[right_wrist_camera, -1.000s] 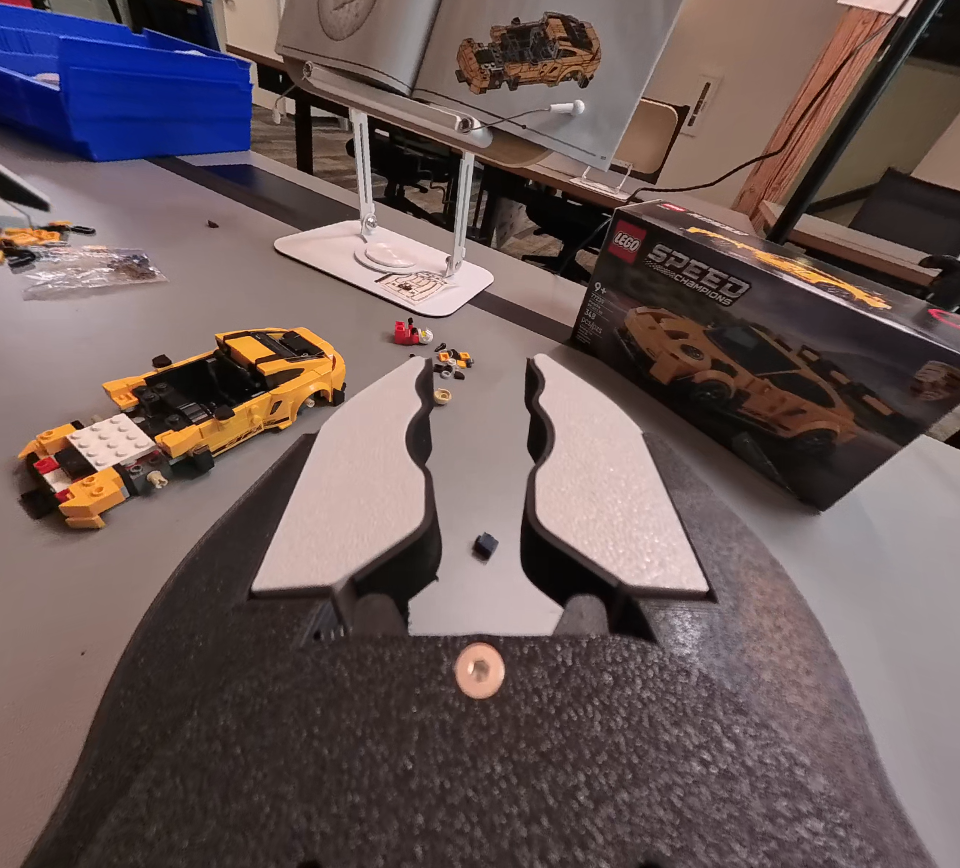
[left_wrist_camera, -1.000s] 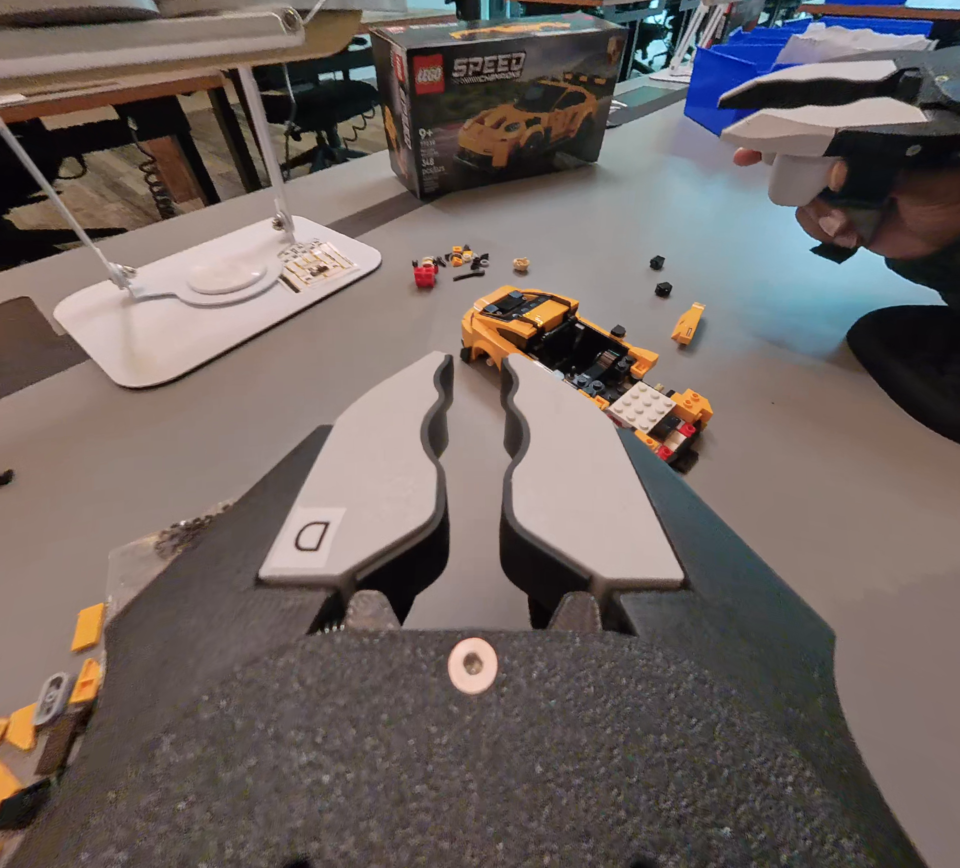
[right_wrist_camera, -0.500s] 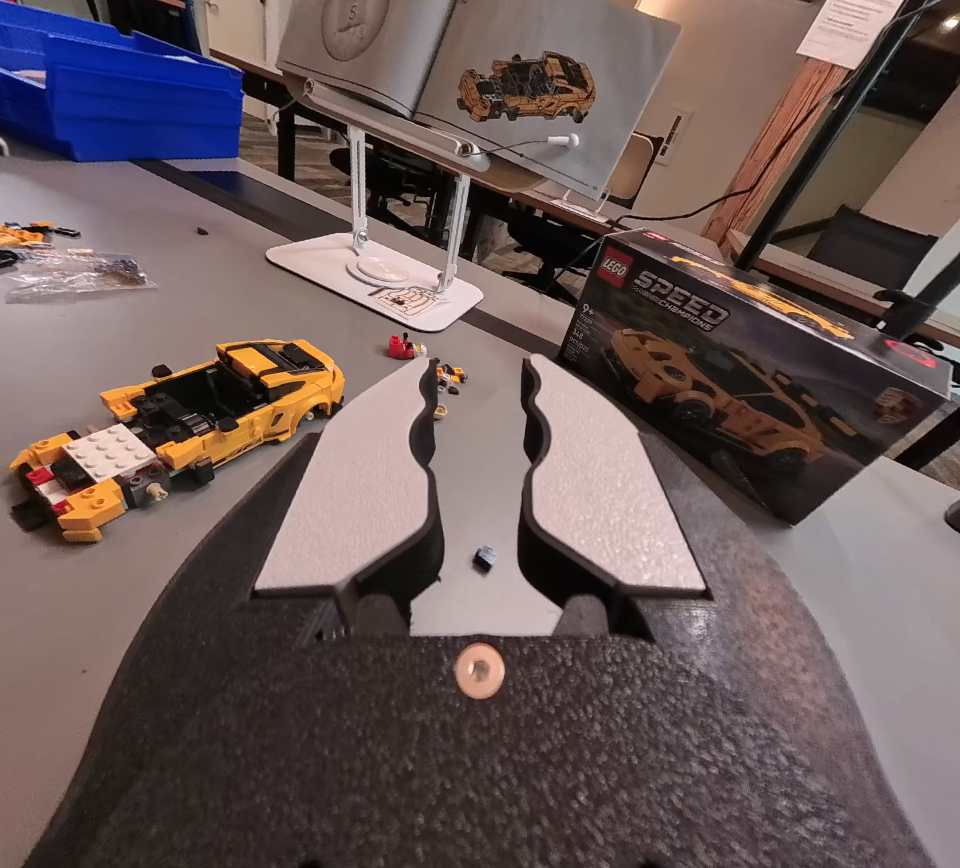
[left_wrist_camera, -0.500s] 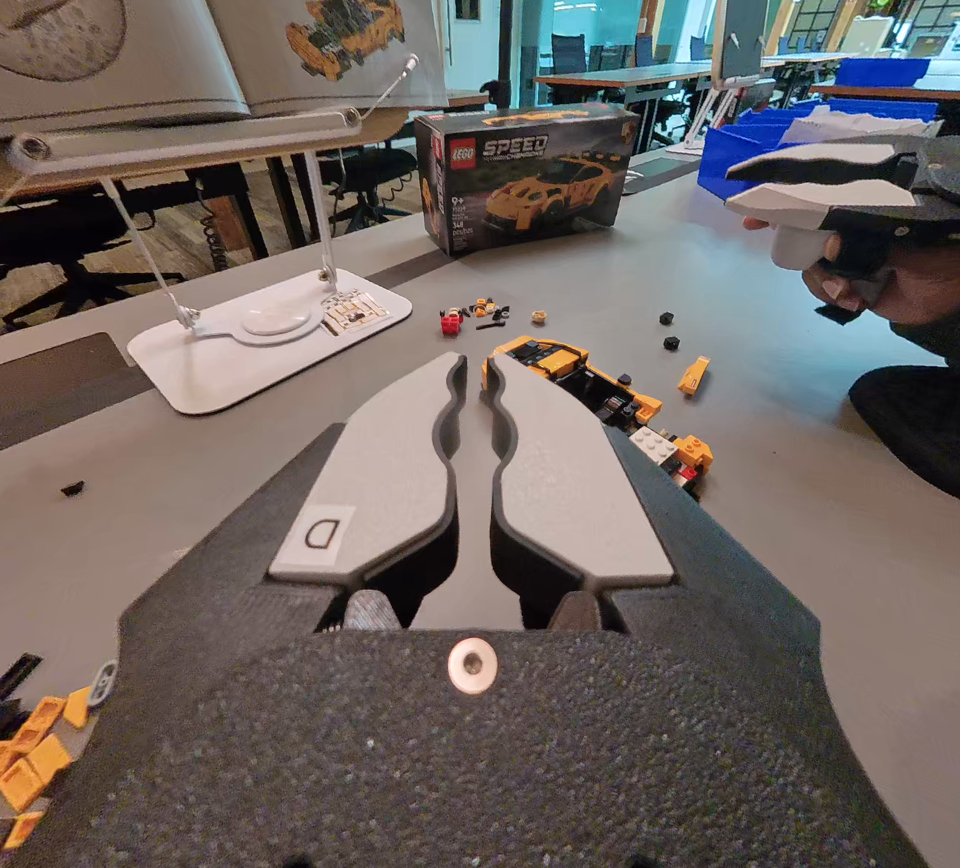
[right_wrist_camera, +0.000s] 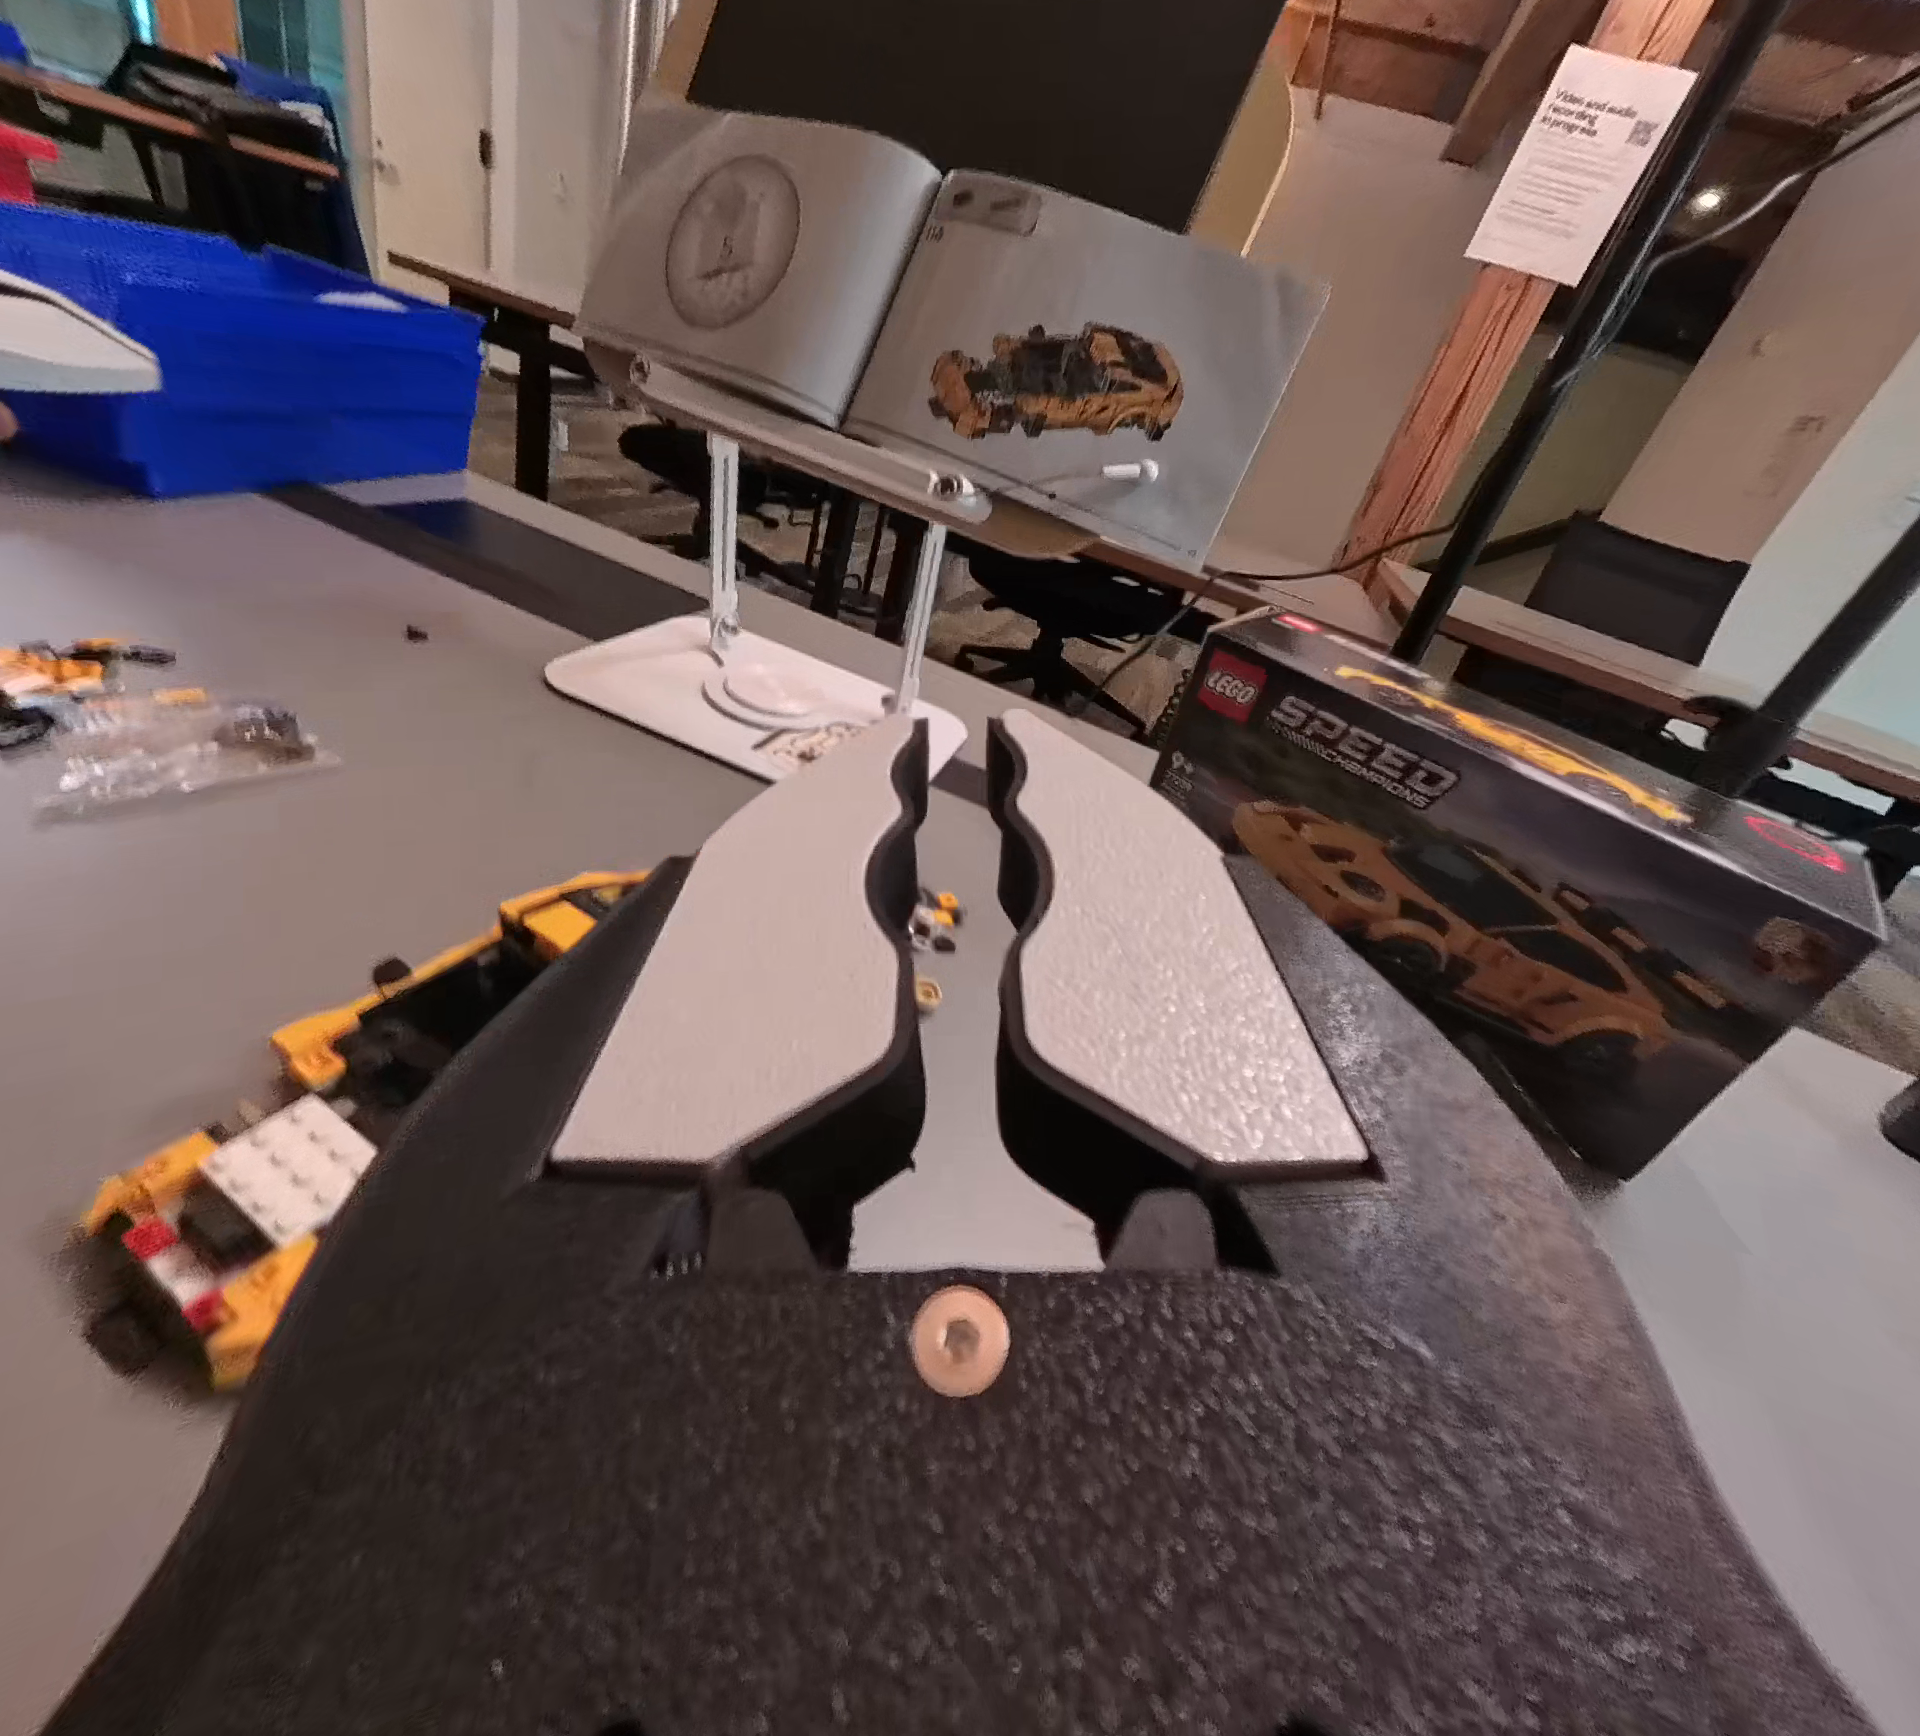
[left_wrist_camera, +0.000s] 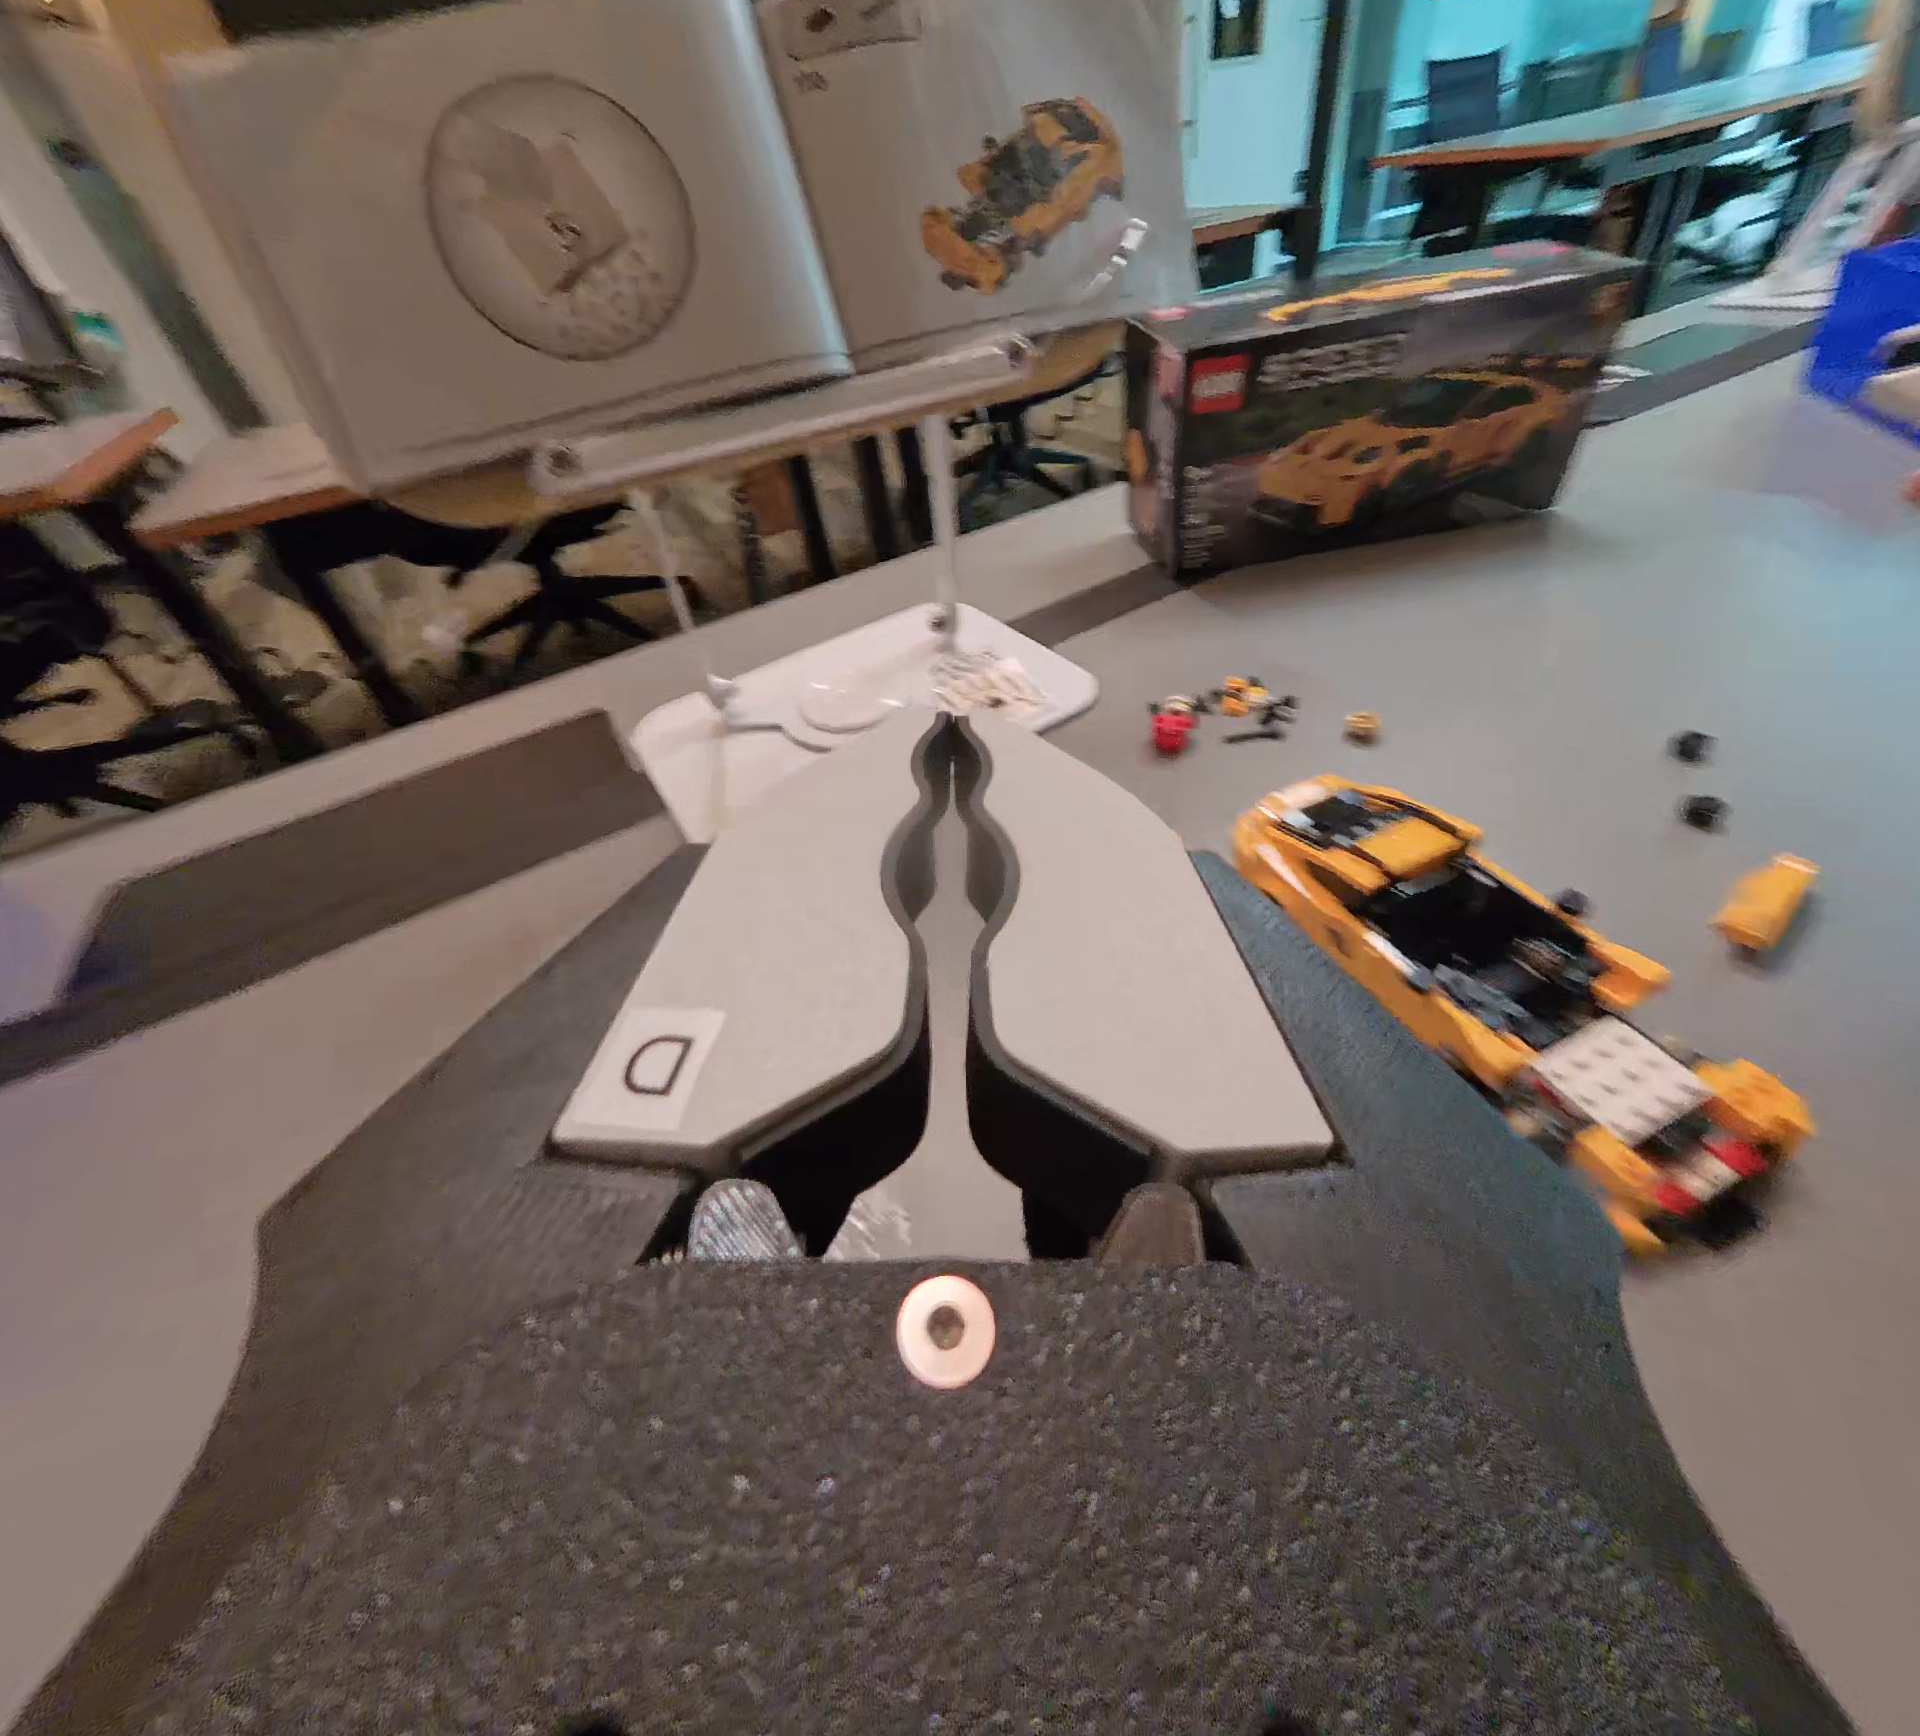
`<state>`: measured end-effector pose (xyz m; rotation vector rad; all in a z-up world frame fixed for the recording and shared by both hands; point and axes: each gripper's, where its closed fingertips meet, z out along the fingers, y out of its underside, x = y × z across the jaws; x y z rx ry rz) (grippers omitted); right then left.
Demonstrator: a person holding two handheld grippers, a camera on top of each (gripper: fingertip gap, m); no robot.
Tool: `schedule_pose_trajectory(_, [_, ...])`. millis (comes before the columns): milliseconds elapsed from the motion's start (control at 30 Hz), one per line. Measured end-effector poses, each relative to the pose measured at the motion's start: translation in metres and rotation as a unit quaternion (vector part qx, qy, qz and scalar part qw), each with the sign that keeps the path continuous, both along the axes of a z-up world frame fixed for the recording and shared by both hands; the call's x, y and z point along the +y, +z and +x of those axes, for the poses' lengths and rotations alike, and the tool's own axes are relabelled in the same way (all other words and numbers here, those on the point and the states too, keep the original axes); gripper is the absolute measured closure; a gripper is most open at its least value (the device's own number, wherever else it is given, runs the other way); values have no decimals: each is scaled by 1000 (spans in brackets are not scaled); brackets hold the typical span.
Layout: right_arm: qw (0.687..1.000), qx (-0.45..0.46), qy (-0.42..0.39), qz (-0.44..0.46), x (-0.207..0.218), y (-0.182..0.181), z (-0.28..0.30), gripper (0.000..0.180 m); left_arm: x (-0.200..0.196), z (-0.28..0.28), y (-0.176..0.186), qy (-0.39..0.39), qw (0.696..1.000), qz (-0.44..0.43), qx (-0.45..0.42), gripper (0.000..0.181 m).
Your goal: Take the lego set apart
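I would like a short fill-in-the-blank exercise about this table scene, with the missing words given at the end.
1. The left gripper has its fingertips pressed together, so it is ____.
2. The body of the lego car is mostly ____ in colour.
3. The instruction booklet lies open on a white ____.
4. The right gripper has a gap between its fingers, so it is ____.

Missing words: shut; yellow; stand; open

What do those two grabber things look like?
Both look alike. The left gripper has two flat, light-grey jaws with wavy black inner edges, set in a rough, speckled black body with a small round silver screw. One jaw bears a white sticker with a black mark. The right gripper has the same grey jaws, black body and screw, but shows no sticker.
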<state>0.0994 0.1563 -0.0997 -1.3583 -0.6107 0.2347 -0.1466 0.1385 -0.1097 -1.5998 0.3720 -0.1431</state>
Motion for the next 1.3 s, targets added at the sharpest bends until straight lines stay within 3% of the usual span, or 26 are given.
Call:
schedule_pose_trajectory(300, [999,54,-1,0,2,23,-7,173,86,-31,70,75,996,42,5,181])
schedule_pose_trajectory(667, [1000,8,-5,-8,16,-11,5,172,198,-35,73,111,993,47,-18,181])
schedule_pose_trajectory(1000, [999,0,2,-38,26,-30,6,172,216,-52,60,110,992,46,-39,181])
schedule_pose_trajectory(1300, [999,4,10,-40,22,-29,6,172,195,-52,81,99,992,68,-44,181])
